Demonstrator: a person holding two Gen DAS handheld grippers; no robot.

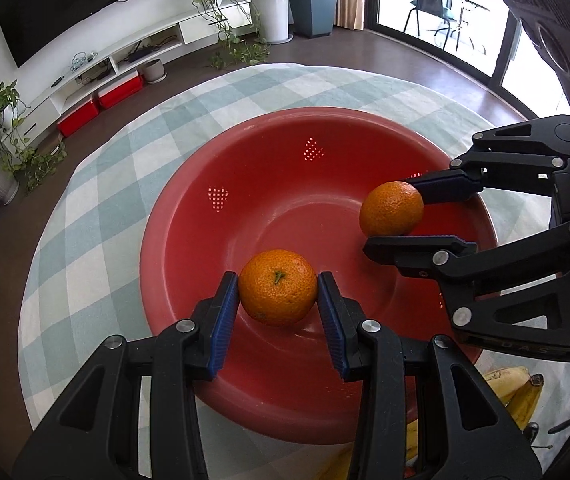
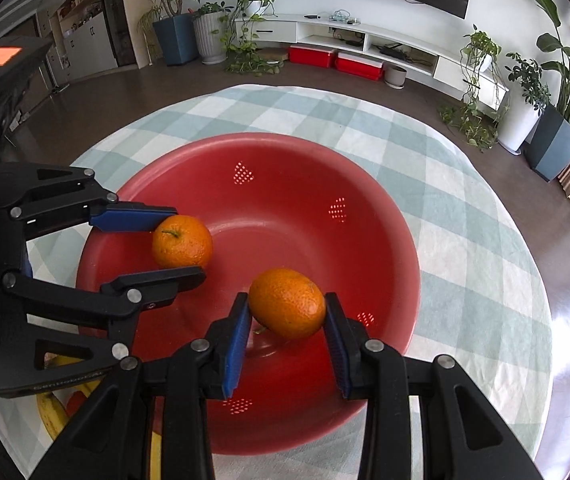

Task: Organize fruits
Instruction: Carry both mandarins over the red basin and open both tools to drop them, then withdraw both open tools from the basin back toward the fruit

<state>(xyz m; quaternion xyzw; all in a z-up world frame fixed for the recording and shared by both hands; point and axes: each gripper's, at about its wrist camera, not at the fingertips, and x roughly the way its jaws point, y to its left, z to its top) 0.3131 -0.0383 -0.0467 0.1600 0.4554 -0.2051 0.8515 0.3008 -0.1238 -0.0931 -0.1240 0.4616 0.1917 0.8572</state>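
Two oranges are up in the air over a big red bowl [image 1: 189, 216], and neither one is inside it yet. The left gripper [image 1: 278, 292] is squeezed tight on one orange [image 1: 278, 287], the one with its little green stem showing, and holds it above the near side of the bowl. The right gripper [image 2: 288, 312] is squeezed tight on the other orange [image 2: 287, 303], and it hangs over the bowl too, close beside the first one but not touching it. The bowl sits on the tabletop [image 1: 97, 208], which has a blue and white checked cloth. The bowl looks empty inside, with only red floor and small patches of holes. So I think the picking up part is done for these two fruits, and the letting go part is what comes next. Both grippers point down into the bowl, so the oranges seem about ready to be put in. There is more to do after that. Some yellow bananas [image 1: 519, 390] lie on the cloth just outside the near edge of the bowl, mostly hidden behind the grippers. Something red peeks out beside them, but I cannot tell what it is.
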